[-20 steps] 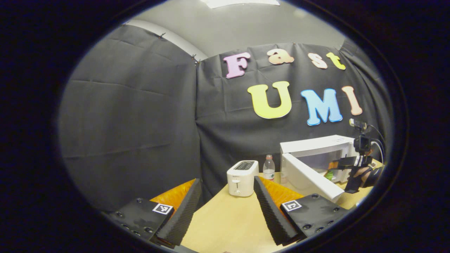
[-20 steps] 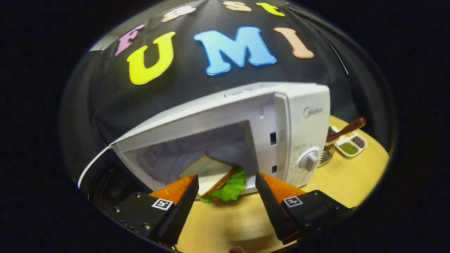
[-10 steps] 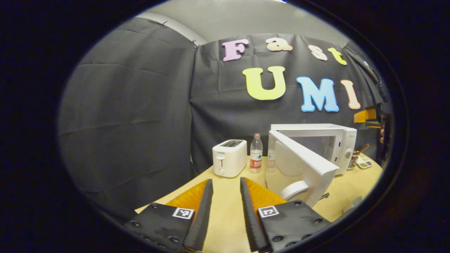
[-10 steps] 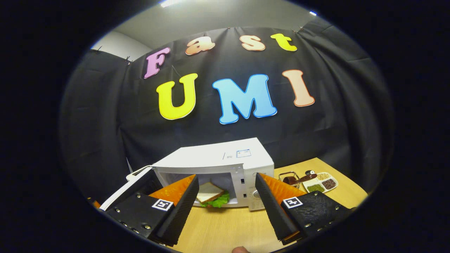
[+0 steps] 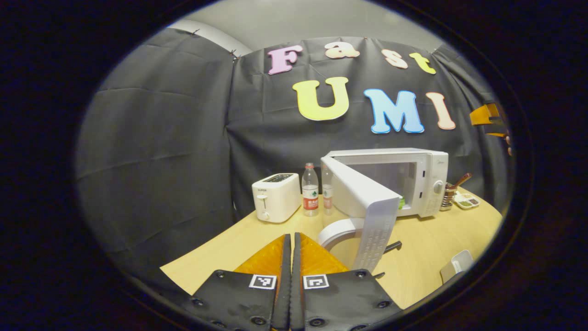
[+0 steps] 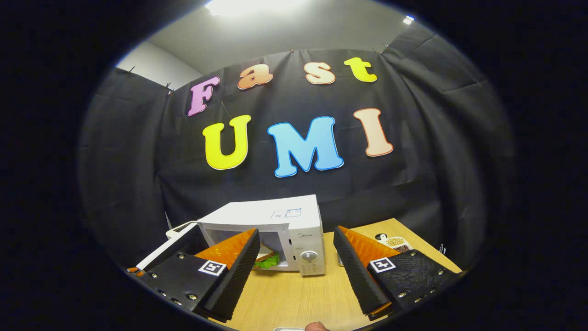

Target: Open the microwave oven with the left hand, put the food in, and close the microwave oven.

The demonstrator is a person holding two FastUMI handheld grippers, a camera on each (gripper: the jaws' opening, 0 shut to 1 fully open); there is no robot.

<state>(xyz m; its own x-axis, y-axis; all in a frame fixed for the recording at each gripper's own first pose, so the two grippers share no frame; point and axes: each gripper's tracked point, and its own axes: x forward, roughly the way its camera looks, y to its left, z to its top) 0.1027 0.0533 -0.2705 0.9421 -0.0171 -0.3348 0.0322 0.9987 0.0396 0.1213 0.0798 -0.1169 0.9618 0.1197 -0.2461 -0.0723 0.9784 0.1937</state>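
Observation:
The white microwave (image 5: 415,172) stands at the back of the wooden table with its door (image 5: 367,209) swung wide toward me. The door's curved handle (image 5: 334,230) is just beyond my left gripper (image 5: 291,238), which is shut with nothing between its fingers. A bit of green from the sandwich (image 5: 401,202) shows at the cavity's edge. In the right gripper view the microwave (image 6: 280,220) sits well ahead, and the sandwich (image 6: 267,260) of bread and lettuce lies inside it. My right gripper (image 6: 296,232) is open and holds nothing. It also shows raised high at the far right, right gripper (image 5: 489,117).
A white toaster (image 5: 275,197) and a water bottle (image 5: 310,195) stand left of the microwave. A divided spice tray (image 5: 466,201) and a utensil holder (image 5: 446,197) sit to its right. A small white item (image 5: 455,264) lies near the table's front right edge.
My left gripper has gone from open to shut and swung round to face the open door. My right gripper has pulled back and up from the microwave, with the sandwich left inside.

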